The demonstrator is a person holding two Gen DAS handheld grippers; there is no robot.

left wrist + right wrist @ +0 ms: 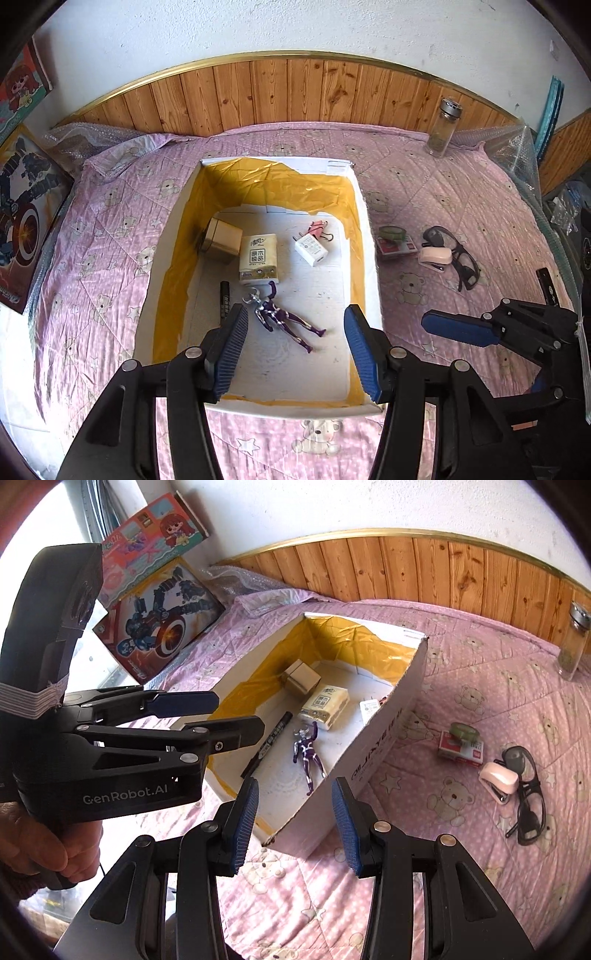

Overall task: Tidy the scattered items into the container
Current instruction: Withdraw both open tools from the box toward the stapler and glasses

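While both our left gripper (pixel 295 332) and right gripper (pixel 293 812) are hanging open and empty over the box (pixel 369 258), we are leaving glasses (pixel 458 254) outside on the bed (pixel 443 184)

Toy figure (pixel 280 317) in box (pixel 369 258), glasses (pixel 454 251) right on quilt (pixel 461 192)

My L gripper (pixel 295 343): jaws wide apart, nothing btwn fingers. My R gripper (pixel 293 821): also spread, empty, sitting right of L's fingers. Hand (pixel 44 845) wraps L's handle.
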